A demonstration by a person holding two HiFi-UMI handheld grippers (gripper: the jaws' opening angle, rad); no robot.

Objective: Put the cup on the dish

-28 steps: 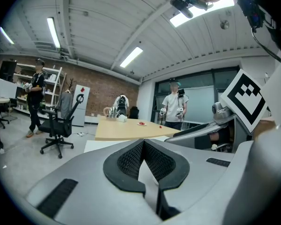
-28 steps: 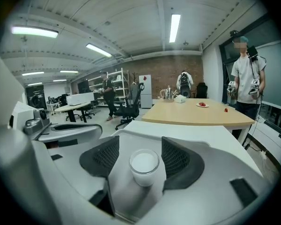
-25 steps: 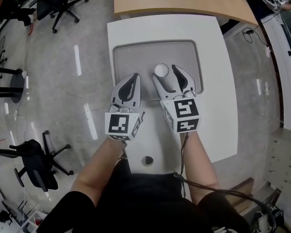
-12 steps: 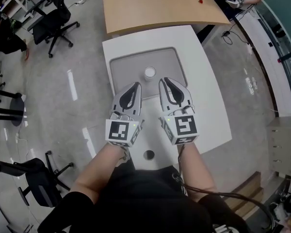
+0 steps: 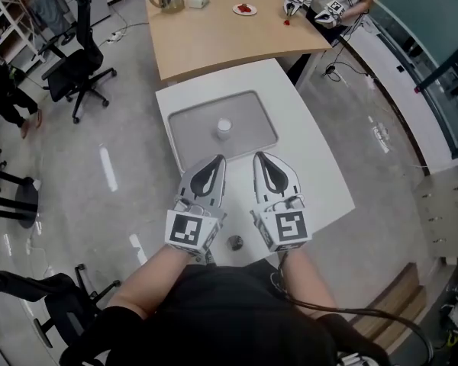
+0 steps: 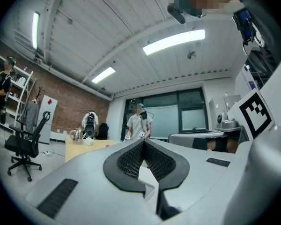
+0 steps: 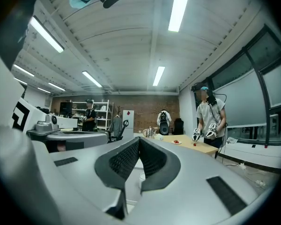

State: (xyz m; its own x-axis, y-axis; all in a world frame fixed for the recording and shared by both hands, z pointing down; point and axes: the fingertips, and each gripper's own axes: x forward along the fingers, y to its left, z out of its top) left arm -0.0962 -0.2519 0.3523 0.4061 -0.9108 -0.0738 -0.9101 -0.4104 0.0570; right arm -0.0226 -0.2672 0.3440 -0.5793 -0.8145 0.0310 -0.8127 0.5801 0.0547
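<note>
The right claw (image 5: 261, 158) has let go: a second ago its jaws stood wide right by the cup (image 5: 224, 128); they have just been closing and are now pressed together with nothing between them; the left claw (image 5: 216, 161) is likewise closed and empty; both have drawn back toward me and now hang over the near part of the white desk (image 5: 313, 174), well apart from the cup; the cup stands upright and alone near the middle of the grey dish (image 5: 252, 139); I judge the placing done; what remains is only to keep both claws clear of it.
</note>
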